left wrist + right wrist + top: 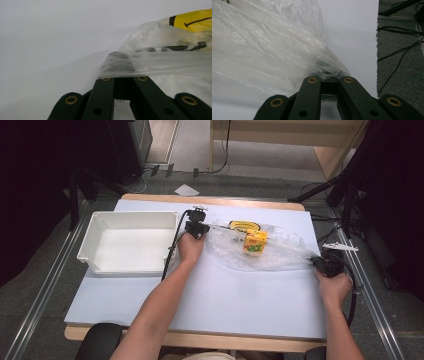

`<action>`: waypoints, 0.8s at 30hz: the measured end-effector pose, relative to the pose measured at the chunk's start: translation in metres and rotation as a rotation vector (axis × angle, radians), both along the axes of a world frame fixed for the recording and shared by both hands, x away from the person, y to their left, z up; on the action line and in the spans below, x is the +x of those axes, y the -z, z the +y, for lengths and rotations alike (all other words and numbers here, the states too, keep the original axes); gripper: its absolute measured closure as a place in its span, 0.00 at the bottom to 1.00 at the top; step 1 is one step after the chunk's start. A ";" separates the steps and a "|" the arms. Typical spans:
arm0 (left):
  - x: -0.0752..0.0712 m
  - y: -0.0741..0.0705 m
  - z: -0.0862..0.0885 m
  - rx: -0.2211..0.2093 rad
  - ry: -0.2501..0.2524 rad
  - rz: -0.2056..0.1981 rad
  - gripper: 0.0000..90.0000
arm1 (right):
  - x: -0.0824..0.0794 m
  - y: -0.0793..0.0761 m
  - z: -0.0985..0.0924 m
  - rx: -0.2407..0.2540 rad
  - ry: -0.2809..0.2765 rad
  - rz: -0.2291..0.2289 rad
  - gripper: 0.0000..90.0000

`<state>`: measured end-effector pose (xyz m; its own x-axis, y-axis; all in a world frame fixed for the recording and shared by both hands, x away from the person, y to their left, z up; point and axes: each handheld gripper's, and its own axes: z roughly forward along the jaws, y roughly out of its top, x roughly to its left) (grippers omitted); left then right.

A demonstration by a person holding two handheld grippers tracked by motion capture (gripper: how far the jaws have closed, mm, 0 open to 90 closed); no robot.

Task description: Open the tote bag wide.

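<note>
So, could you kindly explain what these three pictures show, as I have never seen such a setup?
No robot here: a person holds a handheld two-jaw gripper in each hand. The high view looks down on a white table. The other two pictures come from cameras riding on each gripper, looking along its black jaws. On the table sit an empty white bin and a clear plastic bag containing a yellow-orange carton and a yellow package. The left gripper pinches one edge of the bag; the right gripper pinches the opposite end.
</note>
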<state>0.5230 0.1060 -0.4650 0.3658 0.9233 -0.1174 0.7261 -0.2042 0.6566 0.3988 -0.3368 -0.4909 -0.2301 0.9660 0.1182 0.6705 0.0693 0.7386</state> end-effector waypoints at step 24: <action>0.000 0.000 0.000 -0.020 -0.030 0.008 1.00 | -0.002 -0.001 -0.004 0.008 0.026 0.017 1.00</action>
<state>0.5229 0.1063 -0.4651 0.3371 0.9311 -0.1389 0.7372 -0.1693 0.6541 0.3964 -0.3410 -0.4899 -0.2028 0.9706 0.1297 0.6846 0.0458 0.7275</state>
